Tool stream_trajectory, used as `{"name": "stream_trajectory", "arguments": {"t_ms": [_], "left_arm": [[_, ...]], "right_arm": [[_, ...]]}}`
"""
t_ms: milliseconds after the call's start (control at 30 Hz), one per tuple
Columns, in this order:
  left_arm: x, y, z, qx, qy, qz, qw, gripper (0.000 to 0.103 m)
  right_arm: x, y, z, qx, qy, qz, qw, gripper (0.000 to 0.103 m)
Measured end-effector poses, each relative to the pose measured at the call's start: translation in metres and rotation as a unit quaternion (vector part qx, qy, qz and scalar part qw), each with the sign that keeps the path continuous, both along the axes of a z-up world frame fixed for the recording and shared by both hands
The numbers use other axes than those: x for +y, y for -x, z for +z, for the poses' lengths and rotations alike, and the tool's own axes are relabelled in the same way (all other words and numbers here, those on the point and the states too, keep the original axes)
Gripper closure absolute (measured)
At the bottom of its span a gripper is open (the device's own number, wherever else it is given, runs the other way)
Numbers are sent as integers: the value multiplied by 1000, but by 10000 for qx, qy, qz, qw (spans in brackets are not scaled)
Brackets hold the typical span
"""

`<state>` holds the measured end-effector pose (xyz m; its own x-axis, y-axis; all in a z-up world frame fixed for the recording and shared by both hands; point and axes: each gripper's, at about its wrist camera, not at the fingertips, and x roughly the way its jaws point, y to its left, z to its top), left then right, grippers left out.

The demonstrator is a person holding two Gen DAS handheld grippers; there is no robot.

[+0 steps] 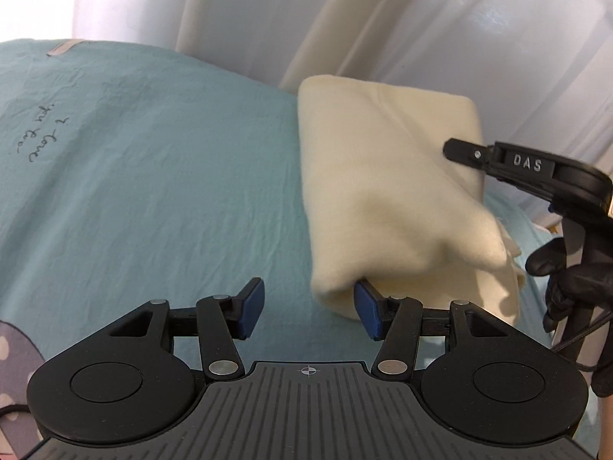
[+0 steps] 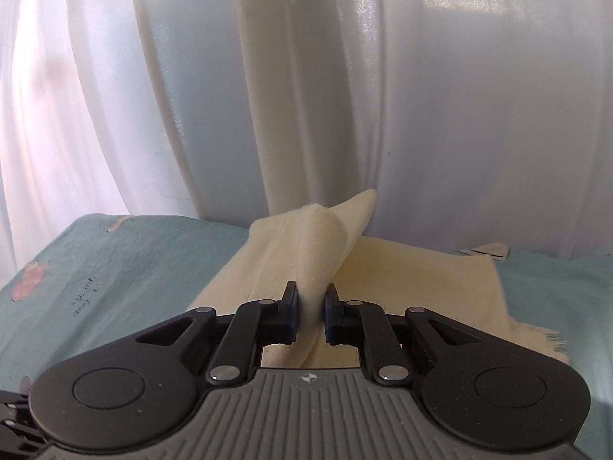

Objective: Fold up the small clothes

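The right gripper (image 2: 310,312) has its fingers clamped on a raised fold of the cream cloth (image 1: 387,176); the left gripper (image 1: 308,308), fingers spread, grips nothing. The cloth lies on the teal bed (image 1: 172,176), running from its right finger toward one o'clock, so the left is nearer its near corner

Bed, teal sheet (image 1: 153,176) with handwritten script (image 1: 40,140); cream cloth (image 1: 387,199) lying on its right part.
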<state>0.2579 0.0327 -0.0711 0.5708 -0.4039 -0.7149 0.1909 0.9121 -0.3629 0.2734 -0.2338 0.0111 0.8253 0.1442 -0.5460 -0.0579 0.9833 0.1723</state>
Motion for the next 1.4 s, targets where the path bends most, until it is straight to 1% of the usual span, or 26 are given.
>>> {"name": "stream_trajectory", "arguments": {"t_ms": [67, 133, 233, 267, 300, 367, 433, 467, 500, 567, 600, 633, 667, 700, 733, 867, 933, 1033, 1067, 1133, 1167, 1200, 1267, 1300, 1333, 1400], "left_arm": [[-6, -2, -3, 48, -29, -33, 10000, 46], [-11, -2, -6, 72, -34, -63, 9999, 46], [-14, 2, -7, -23, -100, -105, 9999, 46], [-15, 3, -7, -33, -113, -119, 9999, 46], [-14, 4, -7, -33, -101, -126, 9999, 46], [-14, 3, -7, -9, -64, -125, 9999, 46], [-17, 0, -7, 30, -42, -134, 9999, 46], [-19, 1, -6, 36, -47, -150, 9999, 46], [-19, -3, -8, 43, -61, -187, 9998, 46], [-24, -2, -6, 29, -165, -232, 9996, 46], [-27, -1, -5, 8, -259, -244, 9994, 45], [-29, 0, -5, -23, -370, -234, 9990, 45], [-31, 1, -4, -65, -481, -216, 9986, 45], [-32, 2, -4, -103, -574, -207, 9981, 45], [-34, 3, -4, -132, -610, -223, 9978, 42], [-39, 5, -6, -70, -531, -306, 9981, 42], [-41, 5, -6, -68, -498, -332, 9982, 42], [-44, 5, -7, -44, -489, -343, 9982, 42], [-46, 5, -7, -38, -501, -346, 9981, 42], [-46, 6, -6, -30, -540, -353, 9979, 42], [-45, 7, -5, -35, -540, -352, 9979, 42], [-45, 8, -4, -33, -540, -344, 9979, 42], [-44, 9, -4, -24, -521, -326, 9981, 42], [-45, 9, -4, -17, -508, -314, 9982, 42], [-45, 9, -5, -16, -500, -313, 9983, 42], [-48, 6, -6, -20, -516, -310, 9982, 42]], "right_arm": [[-15, 0, -14, 299, -164, -182, 9993, 90], [-33, -2, -28, 603, -482, -375, 9963, 89], [-60, 5, -39, 705, -1495, -533, 9848, 81], [-68, 10, -44, 757, -1830, -496, 9789, 70], [-69, 8, -46, 754, -2053, -454, 9747, 64], [-68, 4, -50, 797, -2259, -349, 9703, 56], [-58, -6, -55, 867, -2287, -267, 9693, 56], [-51, -10, -53, 875, -2193, -220, 9715, 63], [-45, -13, -48, 865, -1991, -176, 9760, 90], [-30, -13, -31, 626, -1226, -94, 9904, 90], [-21, -6, -20, 344, -598, -101, 9976, 91], [-13, 2, -10, 55, -16, -130, 9999, 91], [-6, 14, 1, -289, 643, -193, 9973, 91], [-2, 22, 6, -507, 1053, -248, 9928, 91], [0, 29, 9, -618, 1323, -295, 9888, 91], [-10, 34, -5, -394, 1629, -533, 9844, 91], [-21, 29, -18, -131, 1491, -754, 9859, 91], [-26, 29, -33, 73, 1719, -914, 9808, 91], [-31, 32, -35, 130, 1656, -994, 9811, 90], [-45, 48, -30, 88, 1305, -1347, 9822, 80], [-55, 58, -25, 93, 1019, -1510, 9832, 68], [-64, 68, -22, 85, 663, -1574, 9853, 60], [-82, 90, -19, 149, -289, -1520, 9878, 52], [-92, 105, -21, 253, -915, -1405, 9855, 51], [-96, 111, -24, 379, -1299, -1272, 9826, 51], [-98, 118, -36, 680, -2131, -944, 9701, 51]]}}
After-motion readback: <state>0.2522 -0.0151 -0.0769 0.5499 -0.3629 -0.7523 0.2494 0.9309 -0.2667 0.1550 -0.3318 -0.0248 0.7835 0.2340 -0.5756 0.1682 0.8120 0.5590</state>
